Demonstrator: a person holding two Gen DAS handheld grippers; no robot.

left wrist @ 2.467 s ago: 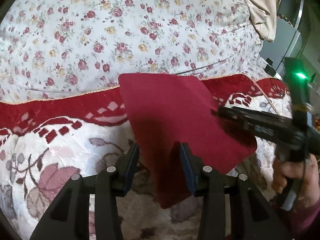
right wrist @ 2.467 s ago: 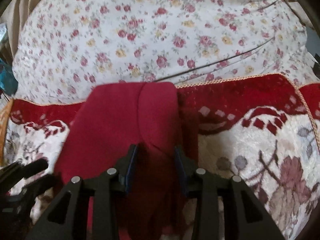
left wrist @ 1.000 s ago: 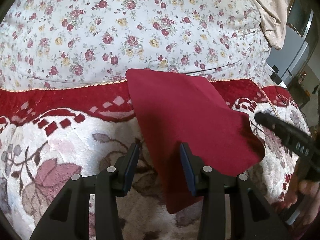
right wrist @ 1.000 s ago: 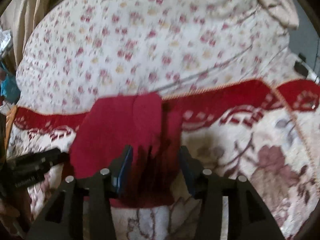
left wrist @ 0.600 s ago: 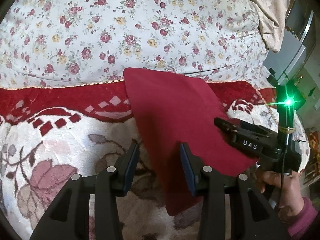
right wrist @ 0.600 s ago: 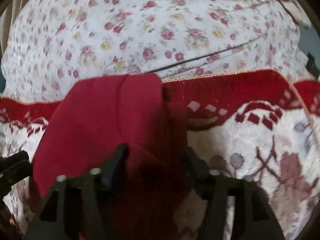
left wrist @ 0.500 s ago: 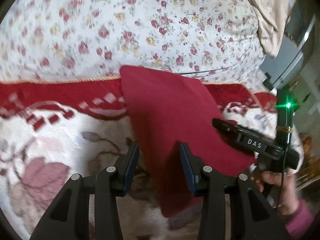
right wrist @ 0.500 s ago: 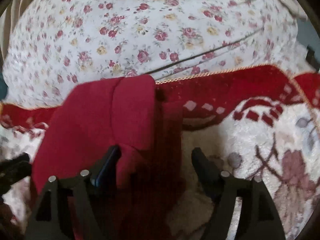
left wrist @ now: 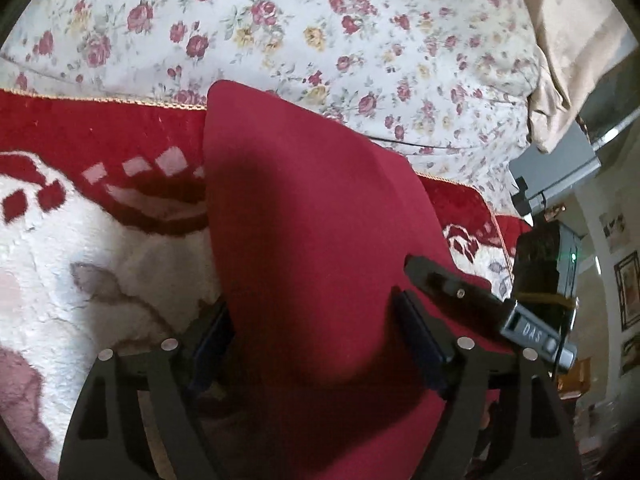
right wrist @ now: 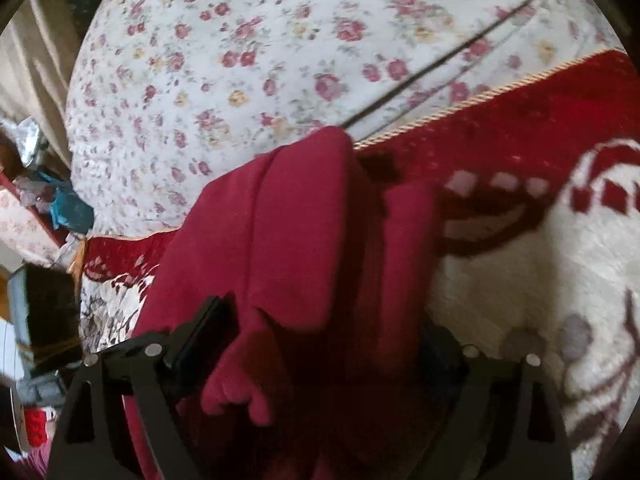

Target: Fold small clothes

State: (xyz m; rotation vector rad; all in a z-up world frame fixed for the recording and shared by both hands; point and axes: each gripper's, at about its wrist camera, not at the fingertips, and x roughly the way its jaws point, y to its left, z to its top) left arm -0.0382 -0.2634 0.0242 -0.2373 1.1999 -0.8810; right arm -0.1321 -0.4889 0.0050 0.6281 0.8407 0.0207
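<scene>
A small dark red garment (left wrist: 304, 240) lies folded on a red and cream plush blanket (left wrist: 60, 248). My left gripper (left wrist: 316, 332) is open, its jaws wide apart on either side of the garment's near end. In the right wrist view the garment (right wrist: 296, 240) shows overlapping folded layers. My right gripper (right wrist: 320, 344) is open wide, with the cloth bunched between its fingers (right wrist: 200, 328). The right gripper's finger (left wrist: 452, 288) also shows in the left wrist view, lying over the garment's right edge.
A white floral quilt (left wrist: 280, 32) lies beyond the blanket. A beige cloth (left wrist: 576, 40) hangs at the far right. A grey cabinet (left wrist: 560, 176) and wall pictures stand at the right. Clutter with a blue cloth (right wrist: 68, 208) sits at the left of the right wrist view.
Both grippers have moved in low over the garment, which now fills more of both views. The right gripper's jaws have spread wider. The left gripper's jaws have also spread.
</scene>
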